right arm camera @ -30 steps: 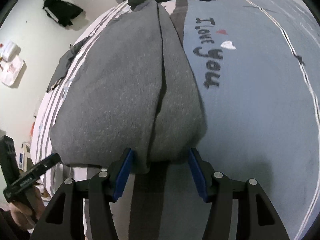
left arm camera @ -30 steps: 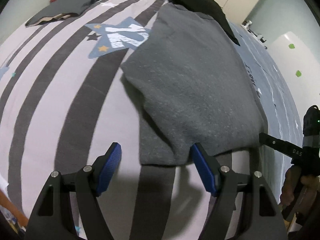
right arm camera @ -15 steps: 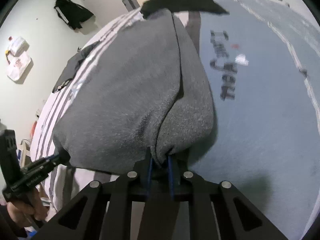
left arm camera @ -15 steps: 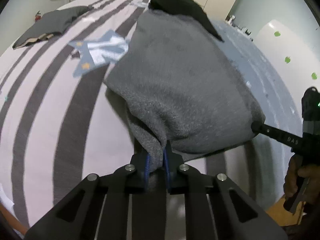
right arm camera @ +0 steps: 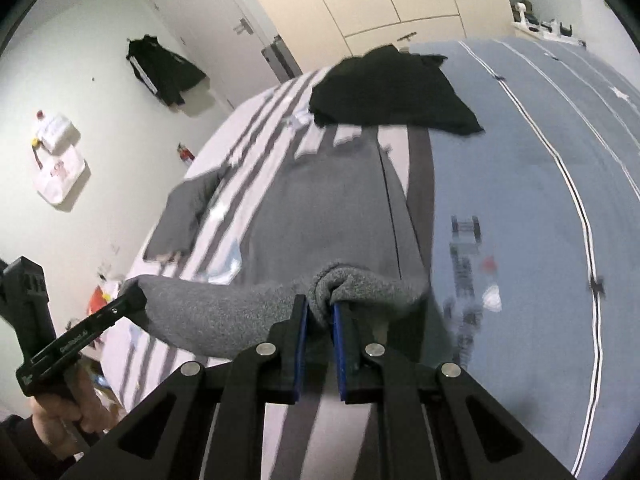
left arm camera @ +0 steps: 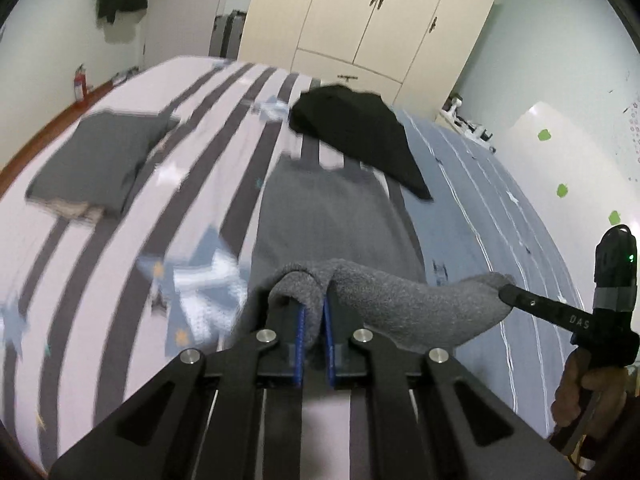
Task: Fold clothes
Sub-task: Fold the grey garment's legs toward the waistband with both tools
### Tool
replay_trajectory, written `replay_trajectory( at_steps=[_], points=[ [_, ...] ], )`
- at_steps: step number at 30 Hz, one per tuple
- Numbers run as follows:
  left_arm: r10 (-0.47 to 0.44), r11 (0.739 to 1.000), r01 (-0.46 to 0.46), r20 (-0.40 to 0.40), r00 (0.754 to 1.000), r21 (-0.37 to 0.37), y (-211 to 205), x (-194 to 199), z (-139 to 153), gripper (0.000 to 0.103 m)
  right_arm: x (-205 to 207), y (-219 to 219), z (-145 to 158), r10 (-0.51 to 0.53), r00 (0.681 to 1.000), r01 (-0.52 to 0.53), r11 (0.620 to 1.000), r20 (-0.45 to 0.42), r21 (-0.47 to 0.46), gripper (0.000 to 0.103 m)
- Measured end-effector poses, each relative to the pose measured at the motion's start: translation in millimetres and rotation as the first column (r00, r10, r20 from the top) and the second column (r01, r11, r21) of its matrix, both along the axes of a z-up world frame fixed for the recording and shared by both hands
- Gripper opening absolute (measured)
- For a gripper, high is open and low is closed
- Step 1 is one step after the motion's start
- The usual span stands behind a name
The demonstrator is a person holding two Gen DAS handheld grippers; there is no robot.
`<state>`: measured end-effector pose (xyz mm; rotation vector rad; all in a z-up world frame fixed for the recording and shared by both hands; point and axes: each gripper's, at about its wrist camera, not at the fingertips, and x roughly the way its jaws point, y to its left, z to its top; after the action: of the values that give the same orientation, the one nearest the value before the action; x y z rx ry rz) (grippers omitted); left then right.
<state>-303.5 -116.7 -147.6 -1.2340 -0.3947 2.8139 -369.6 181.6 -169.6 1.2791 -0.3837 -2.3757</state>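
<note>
The left gripper (left arm camera: pixel 312 320) has its blue-padded fingers (left arm camera: pixel 298 344) pinched tight on one near corner of the grey sweater (left arm camera: pixel 332 220), and the right gripper (right arm camera: pixel 319 320) has its own fingers (right arm camera: pixel 339 344) clamped just as tightly on the other near corner. Between the two grips the sweater's near edge is raised off the bed (left arm camera: pixel 120 280) and sags in a thick grey roll, while the rest of the garment lies flat on the striped cover, stretching away toward the wardrobe (left arm camera: pixel 380 16). Beyond its far end a black garment (left arm camera: pixel 356 136) lies spread on the bed, close to or just overlapping it. Off to the left, well apart, sits a folded dark grey garment (left arm camera: pixel 100 156). A black jacket (right arm camera: pixel 164 70) hangs on the wall.
</note>
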Motion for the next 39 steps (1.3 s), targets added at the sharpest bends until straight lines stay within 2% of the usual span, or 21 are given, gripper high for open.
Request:
replay_trajectory(
  at_steps=[6,12,13,14,16,19,22,24,25,26,27,29,31,32,33,35,36,38,39],
  points=[
    [0.036,0.999,-0.034,0.049,0.998,-0.042,-17.9,-107.9,-7.4,0.005,-115.8,-10.8,3.7,0.029,1.000,-0.029,0.999,-0.007,-0.020,0.010],
    [0.047,0.997,-0.040,0.112,0.993,-0.066,-34.4,-205.2,-49.5,0.005,-231.4,-23.4,-34.4,0.036,0.997,-0.033,0.999,0.072,-0.039,0.009],
    [0.043,0.997,-0.035,0.128,0.991,-0.065,-36.3,-218.1,-58.1,0.005,-250.5,-25.4,-43.5,0.030,0.996,-0.027,0.999,0.089,-0.039,0.008],
    [0.038,0.998,-0.029,0.145,0.989,-0.062,-38.1,-230.4,-66.6,0.005,-261.6,-26.9,-48.3,0.025,0.996,-0.022,0.999,0.089,-0.030,0.000],
    [0.016,0.998,-0.007,0.164,0.986,-0.057,-39.6,-251.8,-82.9,0.005,-287.6,-29.0,-56.8,0.008,0.997,-0.009,1.000,0.073,0.013,0.000],
    [0.001,0.999,0.006,0.174,0.985,-0.039,-41.9,-268.7,-98.5,0.005,-319.0,-26.8,-71.1,-0.020,0.996,0.020,1.000,0.086,0.002,0.000],
    [0.002,1.000,0.002,0.196,0.981,-0.017,-46.0,-274.8,-111.9,0.006,-325.0,-26.4,-84.3,-0.003,0.991,0.005,1.000,0.131,-0.013,0.000],
    [0.004,1.000,-0.004,0.216,0.976,0.000,-50.5,-270.8,-120.7,0.006,-307.3,-23.6,-87.1,0.010,0.988,-0.009,1.000,0.154,-0.007,0.004],
    [0.004,1.000,-0.007,0.224,0.975,0.014,-52.7,-268.0,-123.9,0.006,-298.3,-22.2,-88.5,0.017,0.986,-0.016,1.000,0.166,-0.005,0.008],
    [0.001,0.999,-0.009,0.227,0.974,0.032,-55.3,-264.5,-125.9,0.006,-286.5,-20.4,-93.2,0.025,0.983,-0.024,1.000,0.184,-0.009,0.018],
    [-0.002,0.999,-0.010,0.229,0.973,0.050,-57.8,-260.8,-127.6,0.006,-274.8,-18.7,-98.0,0.033,0.979,-0.031,0.999,0.202,-0.014,0.024],
    [-0.016,0.996,-0.005,0.241,0.970,0.086,-59.7,-257.6,-131.3,0.010,-259.3,-18.7,-108.8,0.052,0.974,-0.043,0.998,0.222,-0.045,0.027],
    [-0.032,0.992,0.001,0.254,0.967,0.123,-61.1,-254.8,-135.0,0.026,-256.3,-21.9,-114.4,0.058,0.974,-0.043,0.996,0.220,-0.073,0.028],
    [-0.040,0.990,0.004,0.260,0.965,0.141,-61.9,-253.4,-136.9,0.029,-256.8,-23.4,-115.4,0.056,0.976,-0.038,0.995,0.212,-0.087,0.027],
    [-0.047,0.989,0.007,0.259,0.965,0.150,-61.4,-253.1,-138.1,0.032,-261.6,-24.9,-116.0,0.041,0.978,-0.020,0.995,0.206,-0.102,0.027],
    [-0.055,0.989,0.018,0.248,0.967,0.150,-58.4,-253.2,-139.4,0.032,-271.4,-29.1,-121.7,0.016,0.976,0.007,0.995,0.219,-0.103,0.034],
    [-0.059,0.990,0.025,0.240,0.969,0.139,-55.9,-253.4,-139.7,0.031,-276.3,-31.9,-126.7,0.006,0.972,0.016,0.996,0.236,-0.090,0.034],
    [-0.060,0.993,0.037,0.219,0.974,0.110,-52.6,-253.0,-138.2,0.003,-286.4,-32.8,-142.1,-0.022,0.956,0.051,0.994,0.292,-0.092,0.030],
    [-0.062,0.994,0.042,0.204,0.977,0.103,-51.3,-252.3,-135.4,0.003,-287.9,-30.4,-143.6,-0.038,0.959,0.076,0.989,0.279,-0.124,0.022]
  ],
)
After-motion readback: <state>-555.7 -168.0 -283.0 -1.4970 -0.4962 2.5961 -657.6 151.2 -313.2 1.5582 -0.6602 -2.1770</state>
